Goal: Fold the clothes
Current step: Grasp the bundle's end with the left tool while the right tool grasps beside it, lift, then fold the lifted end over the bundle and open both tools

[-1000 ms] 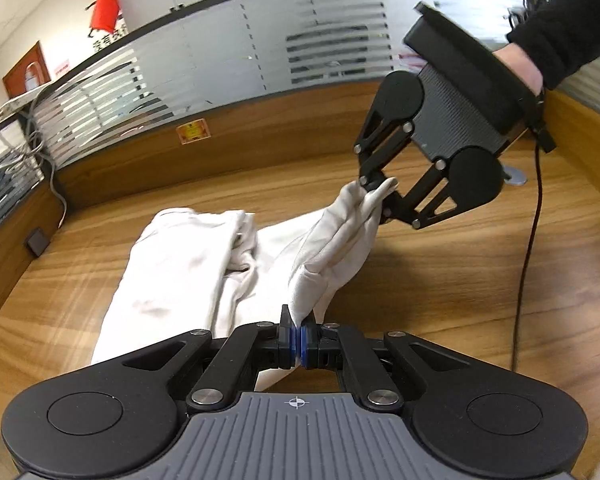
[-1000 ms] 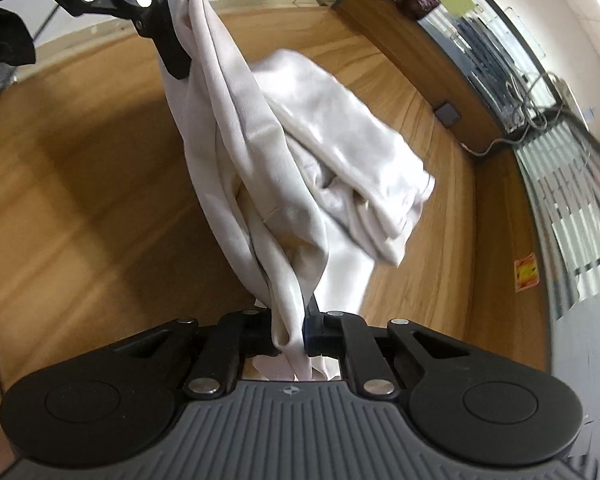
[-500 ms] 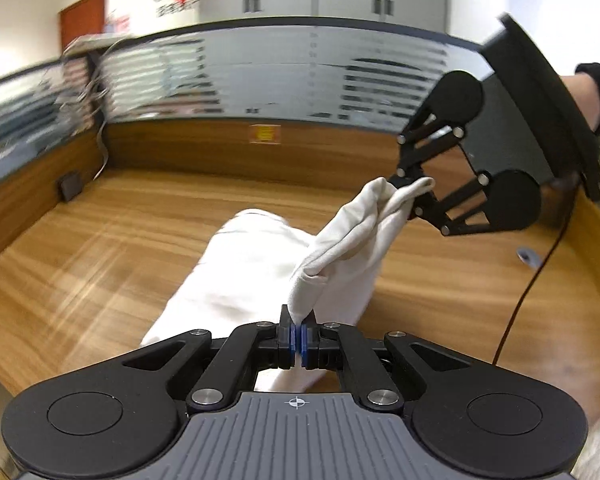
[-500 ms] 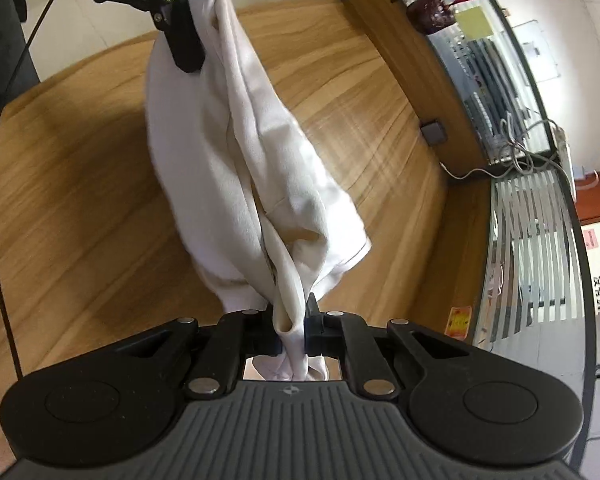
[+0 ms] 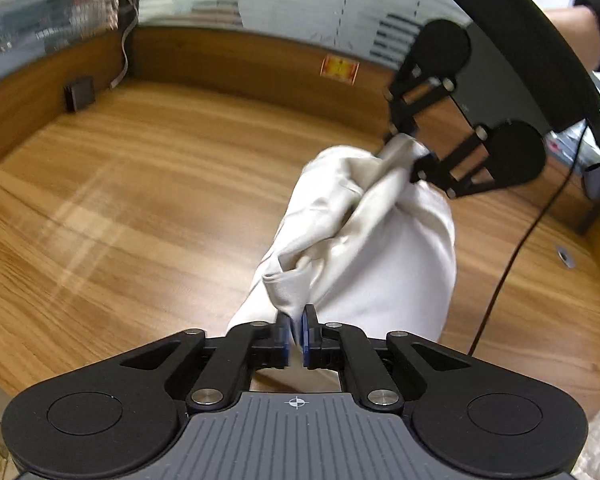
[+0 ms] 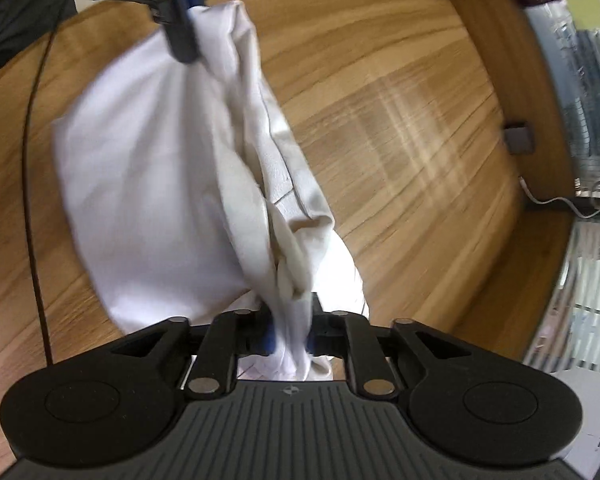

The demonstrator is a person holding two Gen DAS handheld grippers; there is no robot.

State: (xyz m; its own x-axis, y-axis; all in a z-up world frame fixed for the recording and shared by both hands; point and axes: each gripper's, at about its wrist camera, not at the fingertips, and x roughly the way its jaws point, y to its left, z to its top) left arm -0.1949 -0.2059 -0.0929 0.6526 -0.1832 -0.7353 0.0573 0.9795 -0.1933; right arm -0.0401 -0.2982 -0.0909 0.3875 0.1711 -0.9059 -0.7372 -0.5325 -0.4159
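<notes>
Now carried clear of the wooden tabletop (image 5: 148, 184), white garment (image 5: 364, 240) hangs bunched between left gripper (image 5: 296, 332), clamped on one thin edge, and right gripper (image 6: 290, 332), jaws opening around a thick wad; release seems imminent.

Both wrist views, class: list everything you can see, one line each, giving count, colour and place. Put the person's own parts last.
garment: one, white, bunched, hanging between both grippers above the table
table: one, wood-grain brown, under the garment
cable: one, black, trailing across the table's right side
socket box: one, dark, on the wooden side wall
sticker: one, orange-red, on the back wall
left gripper: black, blue pads, jaws shut on garment
right gripper: black, jaws opening, cloth between them
hand: one, dark sleeve, upper right
</notes>
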